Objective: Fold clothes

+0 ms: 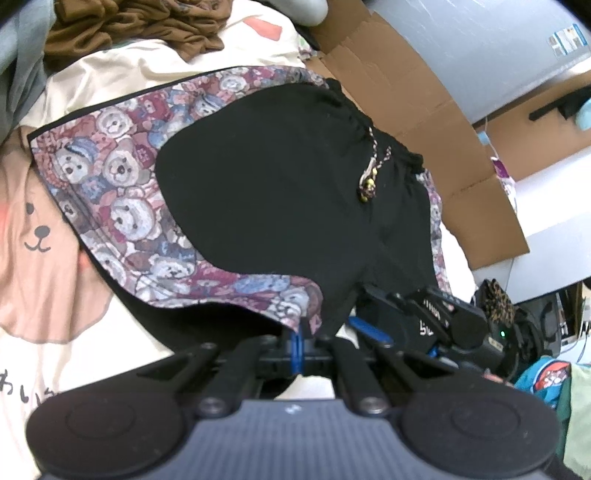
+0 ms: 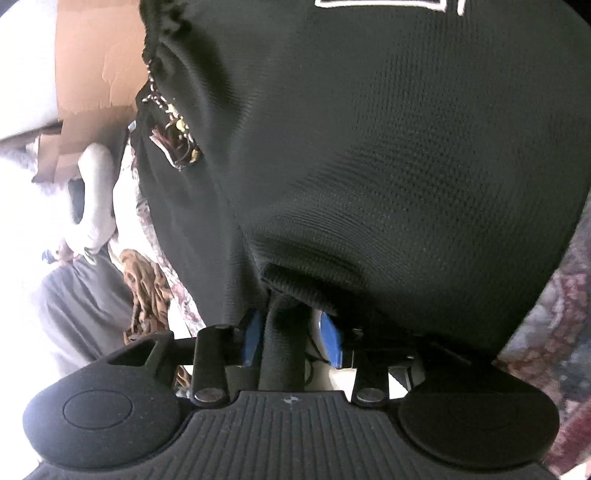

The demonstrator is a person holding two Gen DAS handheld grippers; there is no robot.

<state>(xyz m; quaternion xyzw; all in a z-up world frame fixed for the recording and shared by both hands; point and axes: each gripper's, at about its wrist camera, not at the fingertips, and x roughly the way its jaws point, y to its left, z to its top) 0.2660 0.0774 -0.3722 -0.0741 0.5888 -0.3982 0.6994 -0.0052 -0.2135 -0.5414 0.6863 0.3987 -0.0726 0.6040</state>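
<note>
Black mesh shorts (image 1: pixel 266 177) are lying on the teddy-print cloth (image 1: pixel 122 166), we're pinching their near hem with the left gripper (image 1: pixel 299 341) while the right gripper (image 2: pixel 291 339) is standing apart around a hem fold.

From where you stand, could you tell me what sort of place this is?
Probably a bedroom or a cluttered living space at home. The black shorts lie on a bed sheet printed with cartoon bears, other clothes are piled behind, and flattened cardboard leans alongside.
</note>
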